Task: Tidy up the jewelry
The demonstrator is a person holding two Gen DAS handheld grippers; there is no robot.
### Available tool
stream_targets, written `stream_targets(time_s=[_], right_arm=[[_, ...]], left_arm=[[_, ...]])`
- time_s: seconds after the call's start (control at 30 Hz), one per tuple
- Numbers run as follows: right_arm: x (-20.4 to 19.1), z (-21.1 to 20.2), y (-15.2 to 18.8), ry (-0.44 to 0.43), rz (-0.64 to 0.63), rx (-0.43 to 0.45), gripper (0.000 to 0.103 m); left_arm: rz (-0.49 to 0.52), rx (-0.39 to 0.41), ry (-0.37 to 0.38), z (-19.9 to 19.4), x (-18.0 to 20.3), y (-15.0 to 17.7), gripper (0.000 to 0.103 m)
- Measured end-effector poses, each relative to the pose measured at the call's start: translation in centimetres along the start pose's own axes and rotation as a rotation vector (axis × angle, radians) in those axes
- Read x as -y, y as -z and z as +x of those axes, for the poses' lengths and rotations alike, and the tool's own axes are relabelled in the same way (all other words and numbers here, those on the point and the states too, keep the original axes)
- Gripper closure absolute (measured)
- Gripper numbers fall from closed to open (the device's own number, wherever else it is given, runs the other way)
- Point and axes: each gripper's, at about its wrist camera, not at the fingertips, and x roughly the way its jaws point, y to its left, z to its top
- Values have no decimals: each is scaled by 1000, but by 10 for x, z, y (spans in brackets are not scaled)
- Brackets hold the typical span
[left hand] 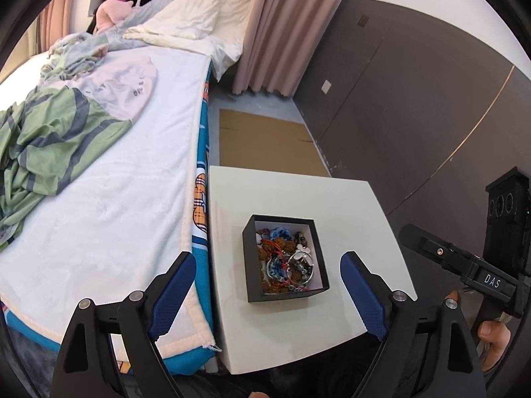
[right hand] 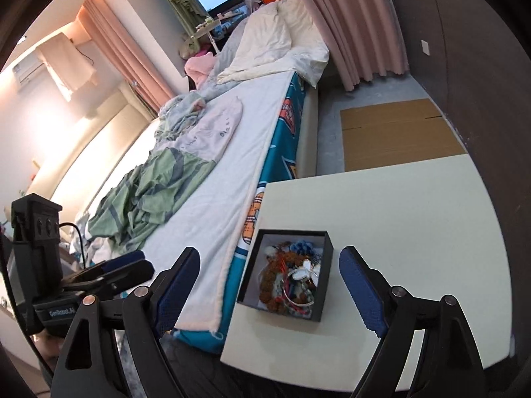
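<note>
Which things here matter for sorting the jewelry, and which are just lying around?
For the job:
black box on the white table
tangled jewelry inside it
left gripper, open
right gripper, open

Lying about:
green striped clothing on the bed
cardboard sheet on the floor
pillows
pink curtain

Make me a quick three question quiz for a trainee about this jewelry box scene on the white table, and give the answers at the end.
1. True or false: the black box has its lid on.
2. Multiple choice: the box sits on A) the bed, B) the white table, C) the cardboard on the floor.
3. Fill in: both the left gripper and the right gripper have their jaws ____, holding nothing.

Key:
1. False; it is open on top, with tangled jewelry showing inside.
2. B
3. open
</note>
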Motion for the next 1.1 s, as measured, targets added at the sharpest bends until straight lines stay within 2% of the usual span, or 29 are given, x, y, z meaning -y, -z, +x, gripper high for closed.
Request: stream_targets(time_s=[0.3,0.43,0.5,0.53,0.6,0.67,0.77,1.1], right_arm=[[2,-49,14,33,-1,36,17],[0,-71,24,46,-6,53,17],[0,-83,29,53,-13,68,14],[0,-89,32,53,-14,77,7],[0,-101,38,56,-16,98,1],[1,-113,46,79,-20,114,1],[2,-130,58,94,-25,135,0],[2,-161,96,119,-68,197,0]], left_arm=[[37,80,16,-31,20,13,10],[82,126,9,-46,37,21,1],[104,147,2,-53,45,27,1],[112,155,1,-56,50,30,1],[130,174,-1,-64,58,36,1],[147,195,-13,-70,65,42,1],[163,267,-45,-89,76,56,0],[194,339,-73,-118,92,98,0]])
